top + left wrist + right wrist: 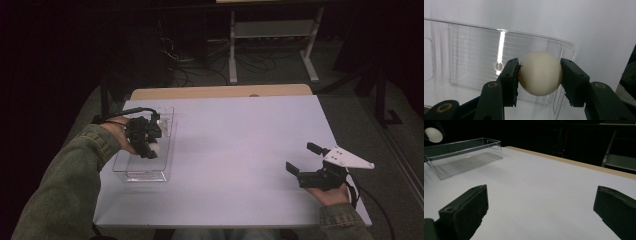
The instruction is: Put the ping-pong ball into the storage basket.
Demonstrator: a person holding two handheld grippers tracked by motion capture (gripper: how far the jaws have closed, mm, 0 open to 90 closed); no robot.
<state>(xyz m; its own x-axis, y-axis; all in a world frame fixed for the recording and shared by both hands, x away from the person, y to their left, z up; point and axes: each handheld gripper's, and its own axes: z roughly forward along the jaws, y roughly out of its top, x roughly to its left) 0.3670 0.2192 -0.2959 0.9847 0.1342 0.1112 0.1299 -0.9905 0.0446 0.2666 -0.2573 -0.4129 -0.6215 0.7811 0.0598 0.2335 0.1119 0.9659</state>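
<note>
Left gripper (539, 75) fingers clamp a white ball (540, 73) above the clear tray (469, 35); right gripper (541, 212) gapes wide, empty.

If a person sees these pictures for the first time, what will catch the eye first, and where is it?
Most striking is the white ball, pinched between the jaws of the left gripper above the clear plastic tray at the table's left side. Next comes the right gripper, which hangs wide open and holds nothing over the bare white table near its right front corner.
</note>
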